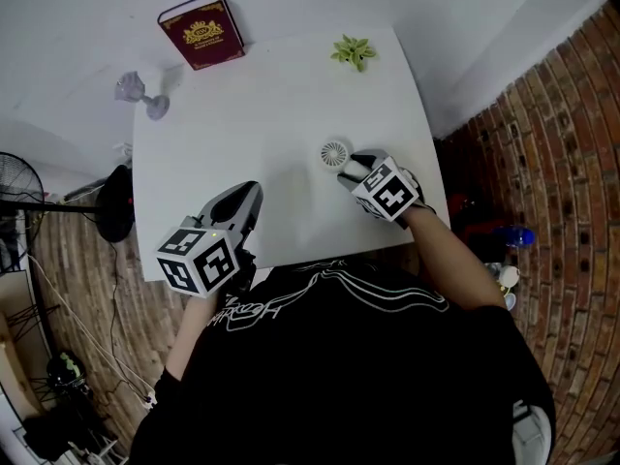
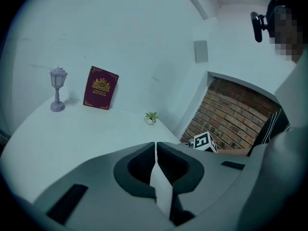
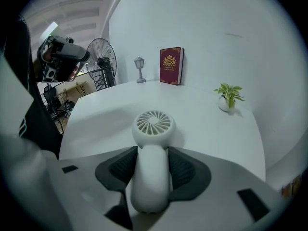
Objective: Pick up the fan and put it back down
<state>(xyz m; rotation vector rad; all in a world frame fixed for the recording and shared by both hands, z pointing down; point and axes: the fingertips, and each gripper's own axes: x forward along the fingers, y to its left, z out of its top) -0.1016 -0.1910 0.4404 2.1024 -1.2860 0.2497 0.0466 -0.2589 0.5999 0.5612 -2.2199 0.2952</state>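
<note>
A: Right hand-held gripper [image 3: 153, 151], what state?

B: Jaws drawn partway in, to about the width of the handle. Both pads lie against the white handle of the fan [image 3: 153, 123], one on each side, with no gap that I can see. I read it as a grip taken. The handle runs back between the jaws and the round grille head sticks out ahead of the tips.

A: Is it off the worktop [image 1: 252, 114] yet?

B: Doesn't look so. The head view has the fan lying flat near the right edge, toward the near right corner. A shadow sits tight under the grille head. I judge the lift not begun.

A: So, progress?

B: Early. Reach and grasp look done. Raising it and setting it back down are both left.

A: Left hand-held gripper [image 2: 156, 147]?

B: Tips together, nothing between them. It hangs over the near edge, left of centre, well apart from the fan. No part in the job, by the look of it.

A: Anything in the way?

B: No. A red book [image 1: 201, 31] is at the far left corner, with a small lamp [image 1: 140, 92] just beside it on the left edge. A potted plant [image 1: 354, 51] is at the far edge toward the right corner. All are well apart from the fan, with bare worktop around it for the put-down.
</note>
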